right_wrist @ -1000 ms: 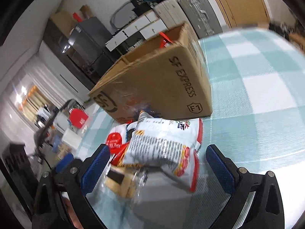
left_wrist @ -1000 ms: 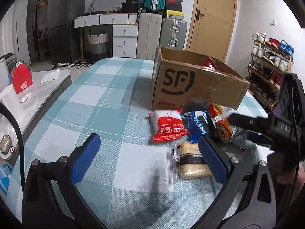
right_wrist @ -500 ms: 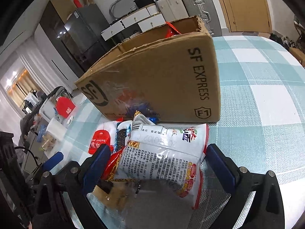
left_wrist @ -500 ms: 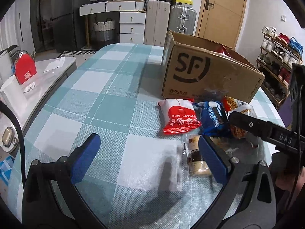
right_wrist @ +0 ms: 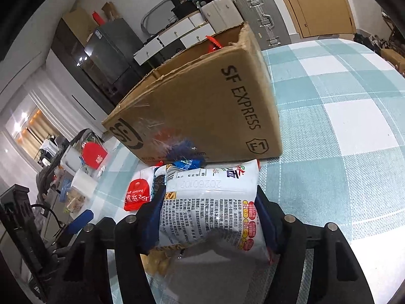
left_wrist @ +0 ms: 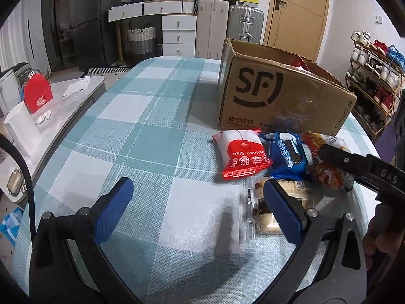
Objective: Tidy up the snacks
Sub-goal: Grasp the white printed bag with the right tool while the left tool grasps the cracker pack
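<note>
A: How is the right gripper [right_wrist: 210,217] seen?

B: It is closed on a white snack bag [right_wrist: 212,207], which is pinched between the blue pads [right_wrist: 263,217] and printed with small text and red labels. The bag is held just in front of the cardboard box [right_wrist: 202,109] marked "SF EXPRESS".

A: And the left gripper [left_wrist: 195,207]?

B: Its jaws are spread wide and nothing is held. It is poised over the checked tablecloth [left_wrist: 141,131]. Its right pad [left_wrist: 281,210] is seen in front of a clear-wrapped pastry [left_wrist: 268,217].

A: What is laid near the box?

B: A red and white packet [left_wrist: 241,155] and a blue cookie packet [left_wrist: 287,155] are lying side by side, just before the box's front wall. A red wrapper [left_wrist: 298,62] is visible inside the open box.
</note>
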A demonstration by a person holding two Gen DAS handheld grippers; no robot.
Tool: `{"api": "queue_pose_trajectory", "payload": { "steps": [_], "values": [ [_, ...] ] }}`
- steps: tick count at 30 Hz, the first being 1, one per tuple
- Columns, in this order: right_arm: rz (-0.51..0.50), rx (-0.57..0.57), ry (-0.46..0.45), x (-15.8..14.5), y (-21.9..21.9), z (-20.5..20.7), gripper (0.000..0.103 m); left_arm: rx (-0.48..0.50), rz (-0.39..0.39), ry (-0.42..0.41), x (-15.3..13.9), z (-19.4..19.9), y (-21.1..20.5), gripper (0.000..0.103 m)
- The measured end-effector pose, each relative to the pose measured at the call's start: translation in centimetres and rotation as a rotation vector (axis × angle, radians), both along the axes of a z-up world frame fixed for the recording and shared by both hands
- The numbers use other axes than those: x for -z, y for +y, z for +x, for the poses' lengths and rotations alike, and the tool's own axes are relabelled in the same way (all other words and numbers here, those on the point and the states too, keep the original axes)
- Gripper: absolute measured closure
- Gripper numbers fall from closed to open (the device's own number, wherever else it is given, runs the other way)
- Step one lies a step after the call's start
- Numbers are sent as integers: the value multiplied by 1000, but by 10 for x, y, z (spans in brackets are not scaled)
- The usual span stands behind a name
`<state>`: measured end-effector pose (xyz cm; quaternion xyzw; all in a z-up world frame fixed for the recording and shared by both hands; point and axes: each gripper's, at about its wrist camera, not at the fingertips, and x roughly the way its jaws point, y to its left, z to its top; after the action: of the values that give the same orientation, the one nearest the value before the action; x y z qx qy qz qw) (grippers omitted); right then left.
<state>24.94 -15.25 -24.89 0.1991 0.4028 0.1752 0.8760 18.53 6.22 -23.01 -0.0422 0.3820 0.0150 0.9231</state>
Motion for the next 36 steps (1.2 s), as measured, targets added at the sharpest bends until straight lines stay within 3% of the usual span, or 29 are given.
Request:
{"api": "queue_pose_trajectory", "payload": {
  "steps": [7, 12, 15, 19, 27, 32, 34, 36],
  "values": [
    [37, 0, -55, -7, -15, -20, 38, 17, 33, 12, 0, 0, -7, 1],
    [57, 22, -92, -12, -31, -32, 38, 143, 38, -39, -7, -9, -27, 1],
    [77, 31, -96, -12, -40, -36, 38, 216, 5, 33, -4, -3, -44, 1],
    [106, 33, -101, -12, -43, -39, 38, 239, -56, 145, 8, 13, -57, 1],
    [121, 20, -119, -14, -48, -44, 37, 220, -7, 213, 16, 30, -73, 1],
    [115, 14, -126, -16, -49, -45, 37, 222, -29, 213, 13, 25, -74, 11],
    [116, 12, -128, -16, -49, -45, 37, 232, -16, 201, 13, 18, -76, 28],
    [115, 15, -126, -15, -49, -45, 37, 246, -8, 200, 11, 15, -76, 37]
  ]
}}
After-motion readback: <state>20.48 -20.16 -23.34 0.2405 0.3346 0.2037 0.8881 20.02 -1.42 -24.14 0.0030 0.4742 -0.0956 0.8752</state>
